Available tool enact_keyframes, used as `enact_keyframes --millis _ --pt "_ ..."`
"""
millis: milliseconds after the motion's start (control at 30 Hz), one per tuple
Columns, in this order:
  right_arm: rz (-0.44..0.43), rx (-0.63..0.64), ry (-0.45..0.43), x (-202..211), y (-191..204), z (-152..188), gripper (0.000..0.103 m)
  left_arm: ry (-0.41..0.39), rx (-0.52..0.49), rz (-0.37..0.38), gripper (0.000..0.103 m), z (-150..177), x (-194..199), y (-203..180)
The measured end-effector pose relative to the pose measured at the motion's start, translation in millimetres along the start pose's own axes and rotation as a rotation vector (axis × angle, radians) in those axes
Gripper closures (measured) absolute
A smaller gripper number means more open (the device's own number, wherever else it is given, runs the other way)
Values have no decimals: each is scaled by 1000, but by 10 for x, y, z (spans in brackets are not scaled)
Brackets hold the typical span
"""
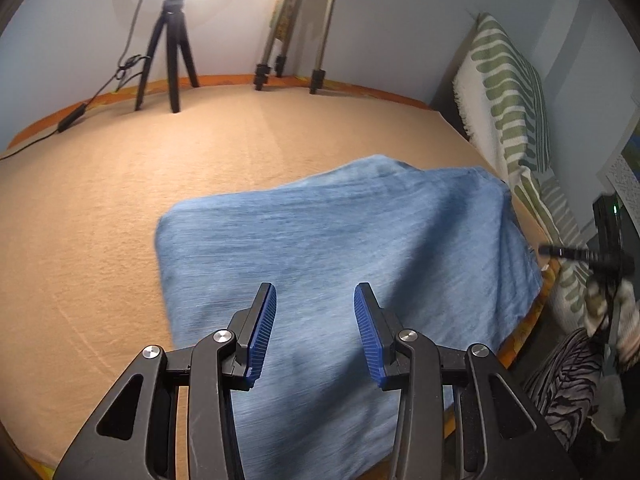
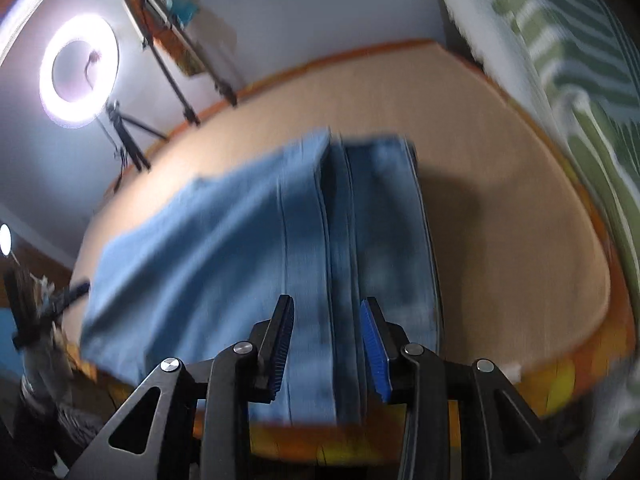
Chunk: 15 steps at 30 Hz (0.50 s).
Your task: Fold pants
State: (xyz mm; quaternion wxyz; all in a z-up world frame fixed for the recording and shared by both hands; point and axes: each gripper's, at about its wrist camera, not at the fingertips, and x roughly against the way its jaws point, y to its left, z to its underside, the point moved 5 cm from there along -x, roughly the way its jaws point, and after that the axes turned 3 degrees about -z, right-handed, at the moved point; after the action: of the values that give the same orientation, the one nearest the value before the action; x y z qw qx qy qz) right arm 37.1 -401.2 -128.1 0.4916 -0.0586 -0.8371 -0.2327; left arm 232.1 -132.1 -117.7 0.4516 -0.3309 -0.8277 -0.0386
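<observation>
The blue denim pants (image 1: 340, 232) lie folded into a thick, roughly rectangular stack on the tan bed cover (image 1: 120, 184). My left gripper (image 1: 316, 292) hovers over the near part of the stack, open, with only cloth seen below the gap. In the blurred right wrist view the pants (image 2: 224, 240) show stacked layers and seams running away from me. My right gripper (image 2: 326, 304) stands open above their near edge, nothing pinched between its blue pads. The right gripper (image 1: 580, 256) also shows at the far right of the left wrist view.
A black tripod (image 1: 172, 52) and a silver tripod (image 1: 320, 40) stand at the far edge, with a cable (image 1: 72, 118) trailing left. A lit ring light (image 2: 78, 68) glows by the wall. A green-striped blanket (image 1: 508, 92) lines the right side; a zebra-patterned cloth (image 1: 568, 384) lies below it.
</observation>
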Motion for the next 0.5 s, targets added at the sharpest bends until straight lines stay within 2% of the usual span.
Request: enact_keyframes --millis 100,200,367,400,500 --pt "-30 -62 24 -14 -67 244 65 23 1 17 64 14 -65 -49" --pt "-62 -111 38 -52 -106 350 65 41 19 22 64 44 -114 -38" --pt "-43 -100 39 -101 -81 388 66 54 26 -1 64 98 -146 7" --pt "-43 -100 40 -103 -72 398 69 55 29 -4 64 106 -144 22" --pt "-27 -80 30 -92 3 407 89 50 38 -17 64 119 -114 70"
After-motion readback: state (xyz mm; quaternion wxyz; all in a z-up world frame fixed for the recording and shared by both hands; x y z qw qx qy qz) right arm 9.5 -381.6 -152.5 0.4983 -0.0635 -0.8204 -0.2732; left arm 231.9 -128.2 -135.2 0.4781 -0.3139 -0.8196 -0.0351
